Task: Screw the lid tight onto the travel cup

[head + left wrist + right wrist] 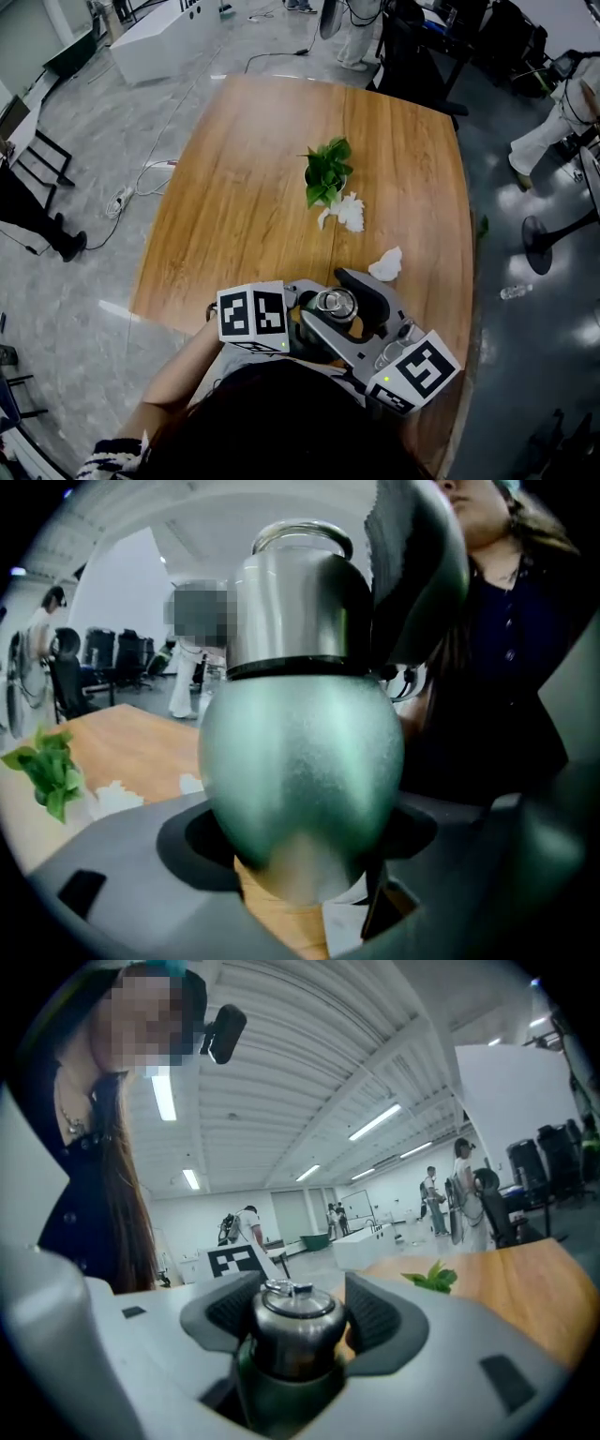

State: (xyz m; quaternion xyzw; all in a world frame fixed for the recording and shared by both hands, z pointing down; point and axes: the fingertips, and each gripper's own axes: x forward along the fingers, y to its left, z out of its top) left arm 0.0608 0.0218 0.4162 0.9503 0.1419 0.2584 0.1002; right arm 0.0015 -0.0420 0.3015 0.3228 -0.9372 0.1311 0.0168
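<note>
A travel cup with a green body (pixel 300 761) and a steel lid (pixel 292 592) is held upright over the near edge of the wooden table (pixel 244 187). My left gripper (pixel 300 855) is shut on the cup's green body from the left. My right gripper (pixel 292 1312) is shut on the steel lid (pixel 292 1321), one ribbed pad on each side of it. In the head view the lid (pixel 335 305) shows between the two grippers, with the left gripper (pixel 302 323) and the right gripper (pixel 342 311) meeting at it. The cup's body is mostly hidden there.
A small green plant (pixel 326 173) stands mid-table with crumpled white tissue (pixel 349 212) beside it. Another tissue wad (pixel 386 264) lies just beyond the grippers. The table's right edge runs close to my right gripper. People and office chairs fill the background.
</note>
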